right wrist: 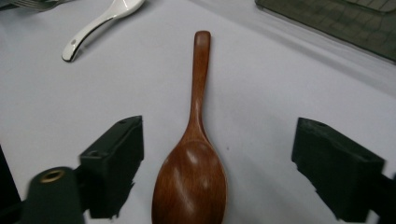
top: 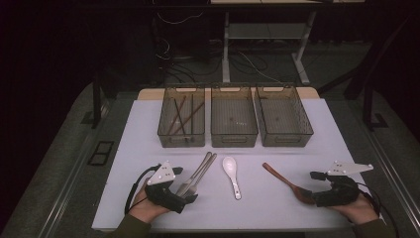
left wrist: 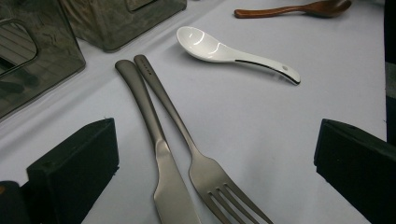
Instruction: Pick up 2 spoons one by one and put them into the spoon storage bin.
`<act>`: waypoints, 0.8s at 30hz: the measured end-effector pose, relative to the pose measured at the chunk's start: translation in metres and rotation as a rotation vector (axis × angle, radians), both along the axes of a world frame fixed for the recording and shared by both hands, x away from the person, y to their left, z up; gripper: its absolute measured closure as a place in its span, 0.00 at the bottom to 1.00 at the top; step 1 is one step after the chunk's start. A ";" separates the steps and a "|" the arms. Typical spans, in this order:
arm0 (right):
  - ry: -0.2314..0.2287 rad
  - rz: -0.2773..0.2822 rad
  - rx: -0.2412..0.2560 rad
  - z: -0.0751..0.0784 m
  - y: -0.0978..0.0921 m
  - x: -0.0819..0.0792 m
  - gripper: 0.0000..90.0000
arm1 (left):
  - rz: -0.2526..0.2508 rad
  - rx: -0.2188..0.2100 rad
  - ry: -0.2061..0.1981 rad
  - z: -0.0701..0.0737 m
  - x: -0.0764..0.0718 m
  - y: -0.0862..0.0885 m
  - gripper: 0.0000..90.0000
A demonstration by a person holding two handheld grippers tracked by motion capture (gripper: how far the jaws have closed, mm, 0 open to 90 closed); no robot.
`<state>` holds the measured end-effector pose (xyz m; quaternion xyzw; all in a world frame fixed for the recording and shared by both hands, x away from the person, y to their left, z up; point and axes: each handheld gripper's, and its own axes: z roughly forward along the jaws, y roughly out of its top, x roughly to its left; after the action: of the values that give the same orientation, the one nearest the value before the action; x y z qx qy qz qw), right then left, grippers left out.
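We see three bins behind the white spoon [top: 231, 175]: the left bin [top: 181, 117] holds chopsticks [top: 182, 117]. Our left hand-held gripper [top: 184, 196] stands released around the knife [left wrist: 161, 158] and fork [left wrist: 196, 158]; our right hand-held gripper [top: 306, 195] stands released around the wooden spoon [right wrist: 194, 163].

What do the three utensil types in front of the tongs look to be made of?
Knife and fork: brushed metal, dull grey sheen. White spoon: likely glazed ceramic, with glossy highlights. Brown spoon: looks like varnished wood, reddish with faint grain.
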<state>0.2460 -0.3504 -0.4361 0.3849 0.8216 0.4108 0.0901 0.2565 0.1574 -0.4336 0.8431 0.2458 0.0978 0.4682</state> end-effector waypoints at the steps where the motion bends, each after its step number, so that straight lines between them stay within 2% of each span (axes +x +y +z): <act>1: 0.007 0.001 0.004 -0.001 -0.002 -0.001 0.26 | 0.002 -0.002 -0.001 0.000 0.000 0.000 0.00; 6: 0.036 -0.006 0.003 -0.003 -0.009 -0.003 0.37 | -0.001 -0.006 0.000 -0.001 0.001 -0.001 0.00; 11: 0.062 0.010 -0.005 -0.005 -0.010 -0.003 0.47 | -0.003 -0.005 0.000 -0.001 0.002 -0.001 0.00; 19: 0.098 0.046 -0.001 -0.006 -0.007 -0.002 0.55 | -0.002 -0.002 0.002 -0.001 0.001 0.000 0.00; 24: 0.114 0.066 -0.009 -0.007 -0.004 -0.003 0.56 | 0.001 -0.006 0.001 -0.001 0.001 -0.001 0.00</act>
<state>0.2435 -0.3548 -0.4433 0.3800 0.8393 0.3875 0.0312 0.2578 0.1566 -0.4345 0.8415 0.2470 0.0968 0.4707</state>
